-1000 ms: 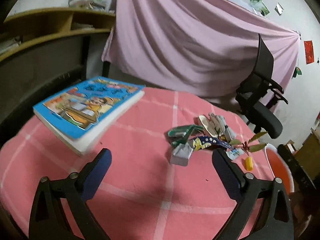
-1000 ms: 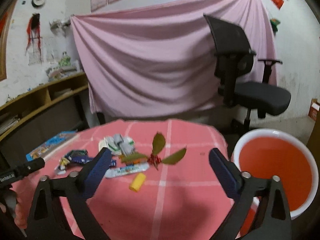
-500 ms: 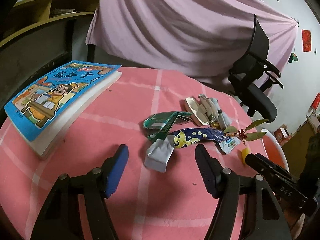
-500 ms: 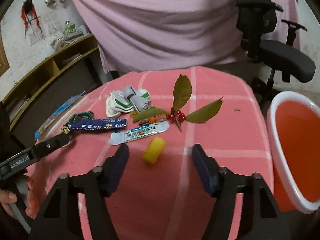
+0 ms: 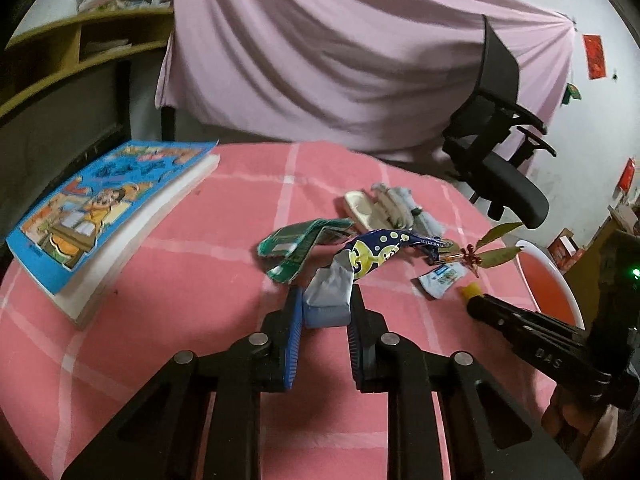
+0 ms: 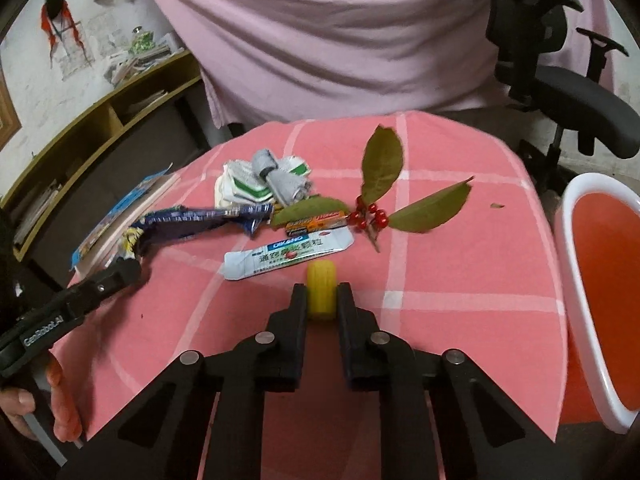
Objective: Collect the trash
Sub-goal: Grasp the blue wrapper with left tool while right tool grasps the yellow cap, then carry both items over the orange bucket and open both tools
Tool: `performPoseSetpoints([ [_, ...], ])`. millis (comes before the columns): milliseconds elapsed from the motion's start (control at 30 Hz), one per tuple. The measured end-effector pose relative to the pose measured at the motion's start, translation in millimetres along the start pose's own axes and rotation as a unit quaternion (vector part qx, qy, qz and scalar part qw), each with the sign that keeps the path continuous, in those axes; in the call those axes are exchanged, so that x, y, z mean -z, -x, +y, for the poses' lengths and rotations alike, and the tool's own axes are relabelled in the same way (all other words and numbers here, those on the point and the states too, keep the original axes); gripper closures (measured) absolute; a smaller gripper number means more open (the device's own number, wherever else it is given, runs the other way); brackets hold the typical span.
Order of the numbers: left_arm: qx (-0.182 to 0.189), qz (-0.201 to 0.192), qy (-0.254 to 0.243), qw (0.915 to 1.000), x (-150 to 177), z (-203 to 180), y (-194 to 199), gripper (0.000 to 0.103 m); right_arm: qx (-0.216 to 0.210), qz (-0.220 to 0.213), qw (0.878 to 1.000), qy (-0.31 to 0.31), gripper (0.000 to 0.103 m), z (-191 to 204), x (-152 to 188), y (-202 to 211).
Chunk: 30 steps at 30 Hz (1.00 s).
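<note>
Trash lies in a heap on the pink checked tablecloth (image 5: 180, 264). My left gripper (image 5: 325, 300) is shut on a grey crumpled wrapper (image 5: 328, 298) at the near end of the heap. Behind it lie a blue spotted wrapper (image 5: 380, 250), a green wrapper (image 5: 300, 244) and white wrappers (image 5: 384, 208). My right gripper (image 6: 322, 294) is shut on a small yellow piece (image 6: 320, 288). Just beyond it lie a white sachet (image 6: 288, 256), an orange packet (image 6: 316, 222) and a leafy twig with red berries (image 6: 376, 208).
A blue picture book (image 5: 100, 208) lies at the table's left. A white bin with a red inside (image 6: 600, 280) stands off the table's right edge. A black office chair (image 6: 560, 80) and a pink draped cloth (image 6: 320, 40) are behind. Wooden shelves (image 6: 100, 112) stand left.
Both grippers moved forward and down to the heap and closed from wide open. The left one took hold of the grey wrapper, the right one the yellow piece.
</note>
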<state>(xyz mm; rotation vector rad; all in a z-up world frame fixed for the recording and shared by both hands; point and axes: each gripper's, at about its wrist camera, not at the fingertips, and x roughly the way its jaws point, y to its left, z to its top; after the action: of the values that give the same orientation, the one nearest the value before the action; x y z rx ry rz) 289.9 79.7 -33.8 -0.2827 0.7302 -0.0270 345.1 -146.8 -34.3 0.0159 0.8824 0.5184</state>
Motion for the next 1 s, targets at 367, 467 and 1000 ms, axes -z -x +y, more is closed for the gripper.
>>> performPoseSetpoints([
  [367,-0.025,-0.112,-0.023,0.9931,13.4,-12.3,39.7,0.086,-0.047,-0.083,0.995,0.012,0.09,0.9,7.4,35.3],
  [467,-0.023,-0.157,-0.031,0.9868,20.4,-16.2,55.8,0.086,-0.058,-0.127,0.99,0.015,0.09,1.9,11.1,52.0],
  [1000,0.009,-0.265,-0.039,0.9635,21.7,-59.7,104.4,0.086,-0.038,-0.316,0.948,0.017,0.09,-22.4,28.0,134.7],
])
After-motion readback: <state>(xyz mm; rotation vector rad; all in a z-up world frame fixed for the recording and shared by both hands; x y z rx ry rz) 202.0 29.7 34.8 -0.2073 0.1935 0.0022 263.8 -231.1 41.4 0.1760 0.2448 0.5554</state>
